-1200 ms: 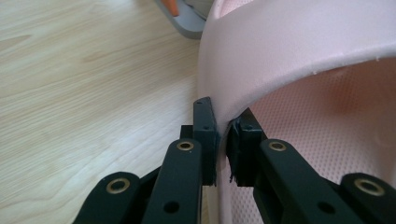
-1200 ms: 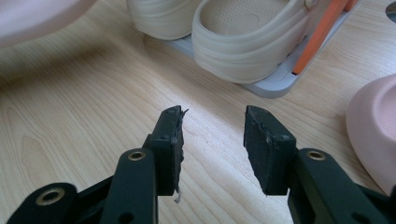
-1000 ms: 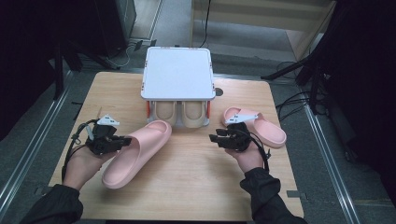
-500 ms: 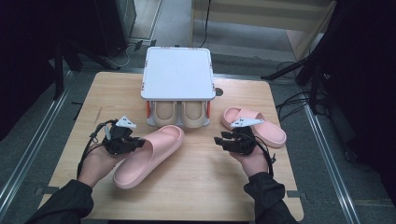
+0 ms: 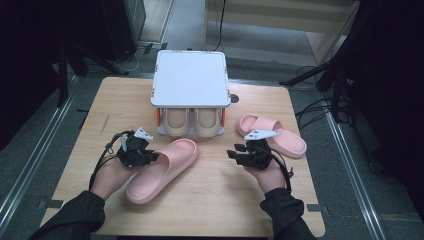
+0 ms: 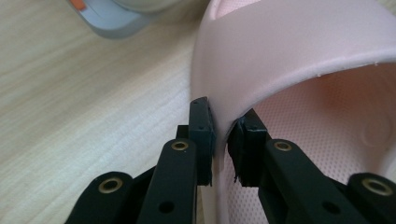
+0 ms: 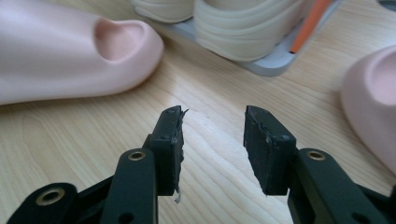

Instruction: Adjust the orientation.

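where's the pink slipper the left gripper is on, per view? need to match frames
High view: pink slipper lies lower centre-left, toe pointing at the shoe rack.
Left gripper view: fills the right side, its strap between the jaws.
Right gripper view: its toe lies upper left.
Shared landmark: the rack's grey base, with the orange post.

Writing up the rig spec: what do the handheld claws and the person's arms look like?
Both claws, left claw and right claw, are black, with brass-coloured rivets and worn, frayed pads. Each has a grey three-cornered plate on top and a black cable. Sleeves are dark.

Lab: railed floor (image 5: 30, 165), trailing cables (image 5: 312, 107)
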The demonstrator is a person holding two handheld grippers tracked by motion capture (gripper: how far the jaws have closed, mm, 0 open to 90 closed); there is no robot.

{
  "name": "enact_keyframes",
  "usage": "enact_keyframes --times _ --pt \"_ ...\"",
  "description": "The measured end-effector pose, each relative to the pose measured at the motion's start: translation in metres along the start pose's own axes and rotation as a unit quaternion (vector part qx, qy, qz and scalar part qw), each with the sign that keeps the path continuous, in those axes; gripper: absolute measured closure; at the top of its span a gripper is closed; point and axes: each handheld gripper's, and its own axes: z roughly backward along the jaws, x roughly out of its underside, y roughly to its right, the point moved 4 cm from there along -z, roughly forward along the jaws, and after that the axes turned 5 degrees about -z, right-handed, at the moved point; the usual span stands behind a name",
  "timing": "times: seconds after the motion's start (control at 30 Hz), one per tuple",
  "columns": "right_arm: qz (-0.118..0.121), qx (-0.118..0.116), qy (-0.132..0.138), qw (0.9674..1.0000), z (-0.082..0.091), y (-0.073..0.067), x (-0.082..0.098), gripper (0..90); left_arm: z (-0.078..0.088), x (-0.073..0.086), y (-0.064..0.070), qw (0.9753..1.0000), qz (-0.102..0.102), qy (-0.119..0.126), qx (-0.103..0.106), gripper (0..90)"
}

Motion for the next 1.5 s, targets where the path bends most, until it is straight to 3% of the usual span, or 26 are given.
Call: enact_keyframes --times 0.3,0.6,0.7,0.83,0.93,1.07,1.23,1.5 --pt "0.019 -0.024 -0.009 0.9995 -0.015 -0.019 -0.001 58.1 -0.002 0.003 0.005 0.9998 -0.013 -0.009 0.010 74.1" --pt "0.026 -0.041 -0.011 0.9988 -0.029 -0.033 -0.003 58.5 0.013 0.012 0.002 0.9980 -0.003 0.017 0.061 63.8" --pt "0.030 -0.046 -0.017 0.9984 -0.035 -0.039 -0.003 58.7 0.020 0.018 0.000 0.9978 -0.004 0.020 0.063 65.5" --pt "0.038 -0.053 -0.016 0.9977 -0.041 -0.048 -0.003 61.4 0.026 0.022 -0.006 0.9981 0.006 0.021 0.058 77.9" --pt "0.037 -0.058 -0.014 0.9975 -0.043 -0.053 -0.004 63.3 0.029 0.026 -0.013 0.9970 0.019 0.026 0.070 84.8" --pt "0.037 -0.066 -0.015 0.9970 -0.046 -0.059 -0.003 64.8 0.022 0.032 -0.022 0.9982 0.025 0.011 0.053 85.1" --pt "0.024 -0.084 -0.019 0.9960 -0.052 -0.066 -0.004 72.9 0.014 0.033 -0.028 0.9983 0.029 0.003 0.050 83.9" --pt "0.044 -0.091 -0.036 0.9942 -0.066 -0.080 0.000 76.2 0.002 0.036 -0.016 0.9975 0.019 -0.019 0.066 84.6"
